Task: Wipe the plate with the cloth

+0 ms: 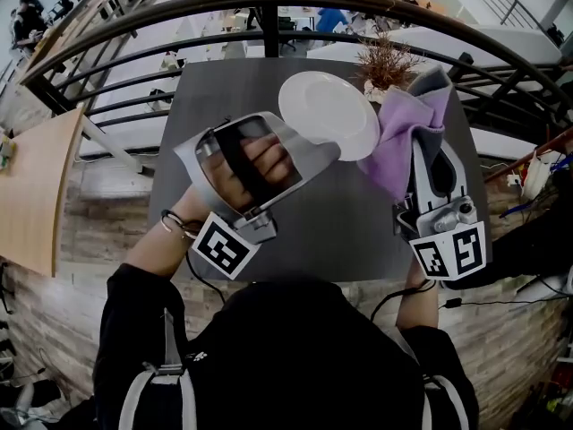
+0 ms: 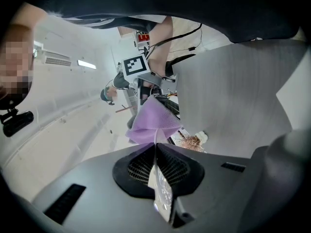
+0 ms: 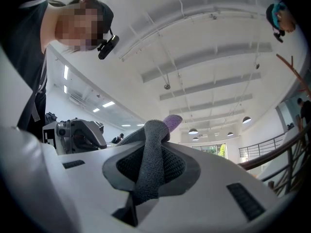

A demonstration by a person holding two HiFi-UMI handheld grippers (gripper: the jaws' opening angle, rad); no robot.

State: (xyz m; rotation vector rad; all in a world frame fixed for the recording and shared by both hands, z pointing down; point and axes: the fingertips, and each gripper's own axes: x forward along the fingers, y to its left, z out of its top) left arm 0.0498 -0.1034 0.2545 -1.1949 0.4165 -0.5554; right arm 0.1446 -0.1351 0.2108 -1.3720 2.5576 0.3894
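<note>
Railing bars (image 1: 269, 7) curve close round the far edge of the dark grey table (image 1: 340, 227), and a small dried plant (image 1: 387, 61) stands at that far edge, just behind the work. The near half of the tabletop lies bare under both tools, with its near edge against the person's body; a wooden desk (image 1: 36, 195) sits well apart to the left. The left gripper (image 1: 309, 146) reaches from the lower left toward the upper right, roughly level, with the left hand (image 1: 260, 164) wrapped inside its handle. Its 2 jaws are pinched together on the rim of the white plate (image 1: 327, 113), which its own view shows edge-on between the pads. The right gripper (image 1: 431, 150) points away from the person and tips slightly upward, its marker cube nearest the body. Its jaws are clamped on a fold of the cloth (image 1: 398, 141), purple on 1 side and grey on the other. The plate is round, plain and glossy, held clear above the table's far middle and tilted so its face shows to the head view. The cloth hangs against the plate's right edge.
</note>
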